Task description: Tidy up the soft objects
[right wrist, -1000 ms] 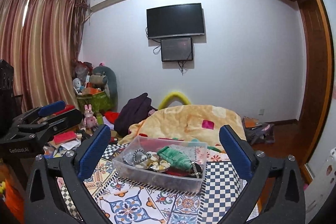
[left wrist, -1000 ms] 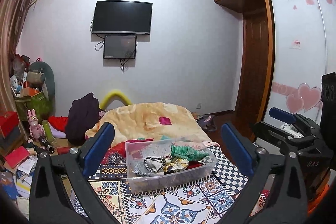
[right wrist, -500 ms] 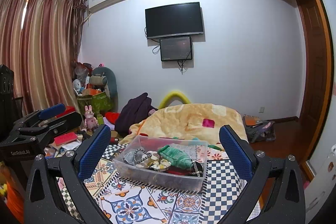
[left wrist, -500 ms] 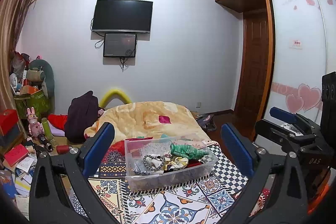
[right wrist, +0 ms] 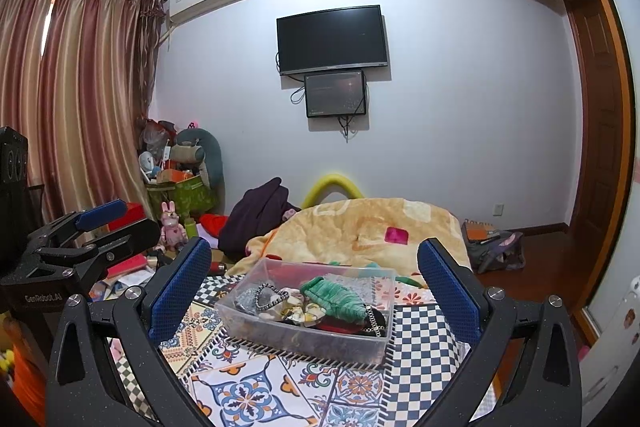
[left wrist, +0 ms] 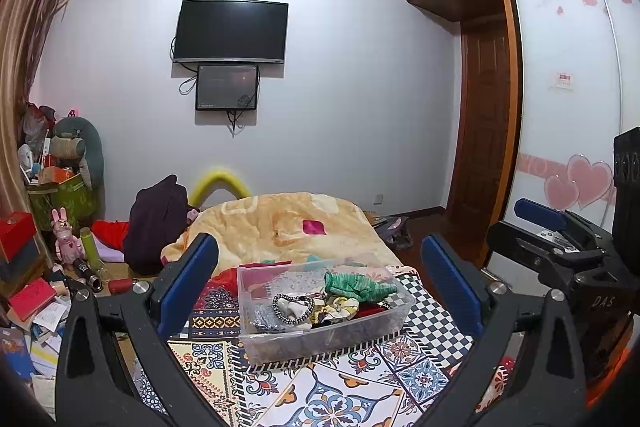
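Observation:
A clear plastic box (left wrist: 320, 337) sits on a patterned cloth on the bed; it also shows in the right wrist view (right wrist: 304, 341). It holds several soft items: a green knitted piece (left wrist: 358, 285) (right wrist: 334, 297), a black-and-white scrunchie (left wrist: 292, 309) (right wrist: 266, 297) and other fabric bits. My left gripper (left wrist: 320, 291) is open and empty, held back from the box. My right gripper (right wrist: 314, 287) is open and empty, also short of the box. Each gripper shows at the side of the other's view.
A yellow blanket (left wrist: 288, 223) is heaped behind the box. A dark garment (left wrist: 156, 223) lies at the bed's far left. Clutter, books and a pink bunny toy (left wrist: 64, 239) fill the floor on the left. A wardrobe (left wrist: 568, 107) and door stand on the right.
Both views have shifted only slightly; the box sits a touch lower and nearer in the frames. Both grippers stay open and empty.

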